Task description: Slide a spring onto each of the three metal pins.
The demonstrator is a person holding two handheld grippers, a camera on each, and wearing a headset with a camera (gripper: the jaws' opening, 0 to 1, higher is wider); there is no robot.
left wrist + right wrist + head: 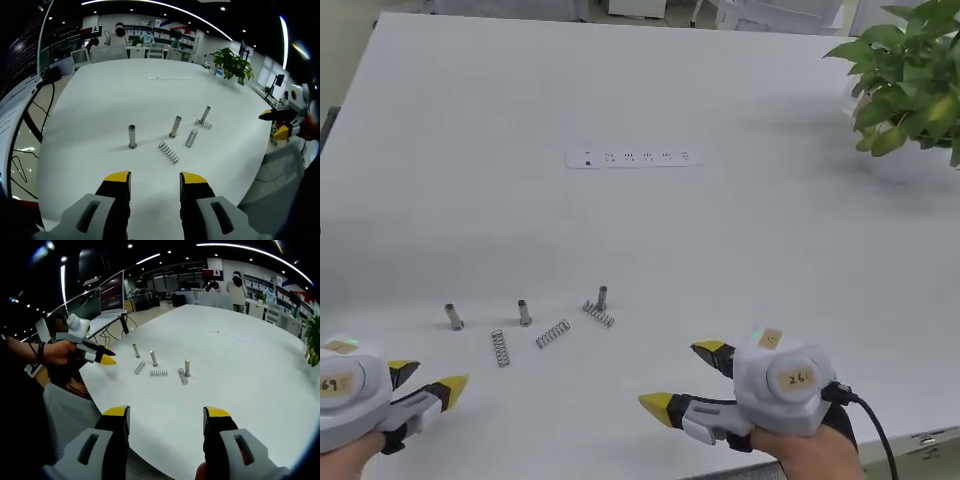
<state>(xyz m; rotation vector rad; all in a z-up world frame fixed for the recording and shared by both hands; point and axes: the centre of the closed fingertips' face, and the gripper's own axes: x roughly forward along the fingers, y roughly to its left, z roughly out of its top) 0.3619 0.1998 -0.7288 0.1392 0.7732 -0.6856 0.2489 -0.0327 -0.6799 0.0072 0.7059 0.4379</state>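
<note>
Both my grippers hang low over the near edge of the white table (620,90), and neither carries anything. The left gripper (426,380) has its yellow-tipped jaws parted, with bare tabletop showing between them. The right gripper (682,377) stands wider open, likewise empty.

Beyond them, three short metal pins stand upright in a loose row: the left pin (453,317), the middle pin (524,313) and the right pin (602,298), set a little farther from me. All three have bare shafts.

The springs lie flat on the table, on my side of the pins. The left spring (500,347) lies between the left and middle pins, apart from both. The middle spring (552,333) lies at a slant between the middle and right pins. The right spring (598,314) lies just beside the foot of the right pin — whether it touches, I cannot tell.

Well behind the pins lies a white power strip (635,158), and a green plant (910,80) stands at the far right.
</note>
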